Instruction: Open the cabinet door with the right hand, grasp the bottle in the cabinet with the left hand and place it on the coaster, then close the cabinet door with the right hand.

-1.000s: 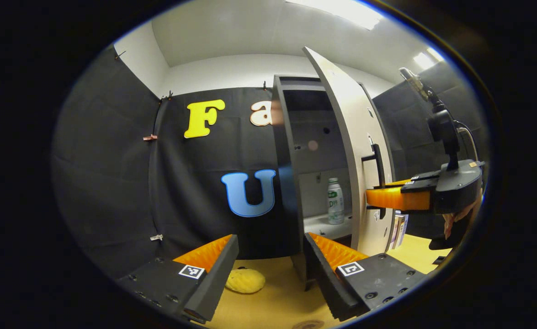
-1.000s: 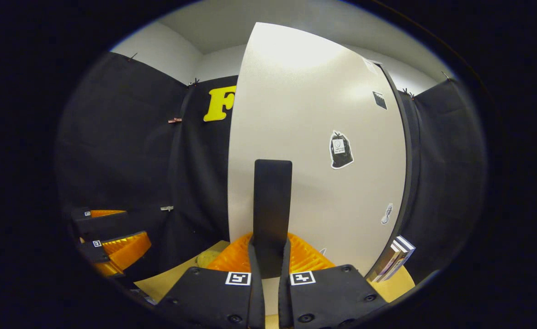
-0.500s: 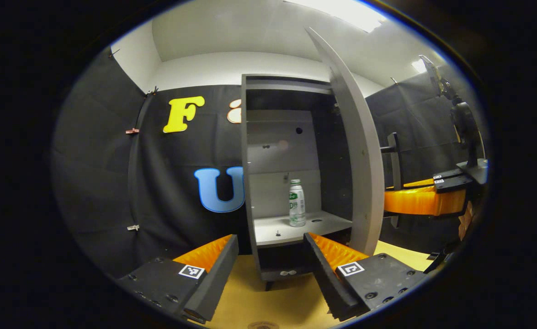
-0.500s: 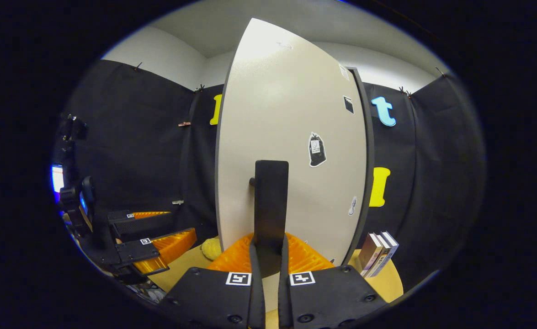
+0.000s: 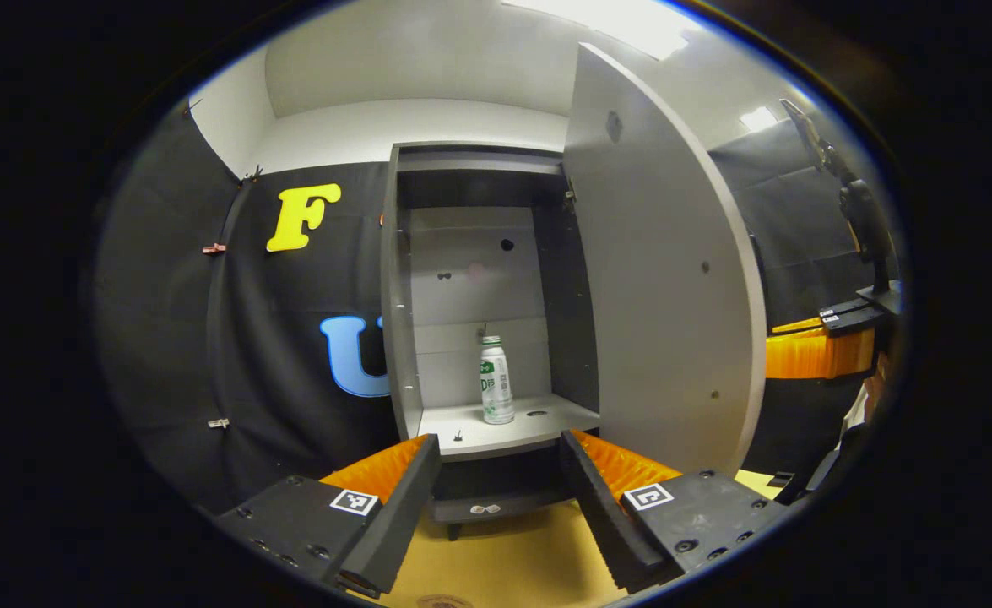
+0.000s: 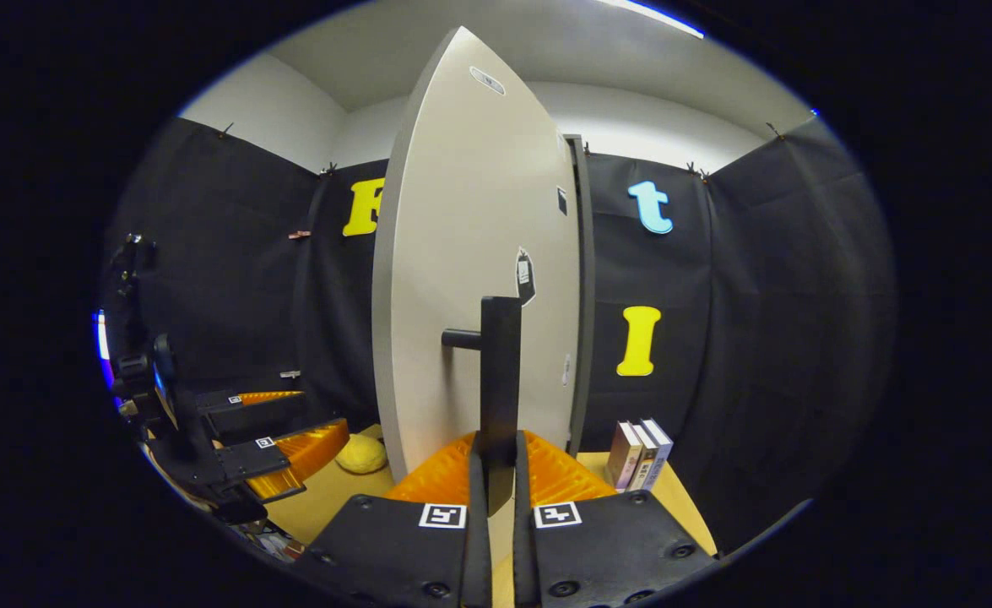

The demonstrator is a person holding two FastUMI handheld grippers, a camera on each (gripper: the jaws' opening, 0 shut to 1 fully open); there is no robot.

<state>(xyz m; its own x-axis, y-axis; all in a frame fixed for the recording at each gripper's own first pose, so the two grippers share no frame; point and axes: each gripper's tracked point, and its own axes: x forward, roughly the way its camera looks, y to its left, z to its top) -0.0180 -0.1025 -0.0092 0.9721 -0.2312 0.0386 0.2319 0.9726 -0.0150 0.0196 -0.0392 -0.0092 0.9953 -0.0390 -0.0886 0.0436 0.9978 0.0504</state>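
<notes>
A small white bottle [image 5: 496, 391] with a green label stands upright on the grey cabinet's shelf [image 5: 496, 432]. The cabinet door [image 5: 660, 295] is swung wide open to the right. My left gripper [image 5: 496, 460] hangs open in front of the shelf, below and short of the bottle, with nothing between its fingers. My right gripper [image 6: 496, 460] is shut on the door's black bar handle [image 6: 500, 371], on the door's [image 6: 470, 279] outer face. The right gripper [image 5: 816, 350] also shows at the far right of the left gripper view, and the left gripper [image 6: 280, 439] at the lower left of the right gripper view.
A yellow sponge-like lump [image 6: 360, 453] lies on the wooden table [image 5: 504, 566] left of the door. Several books [image 6: 639, 452] stand on the table right of the cabinet. Black cloth walls close the booth behind and on both sides.
The door has swung from partly open to wide open, pulled by my right gripper on its handle. My left gripper has turned to face the cabinet's opening, with the bottle now centred ahead.
</notes>
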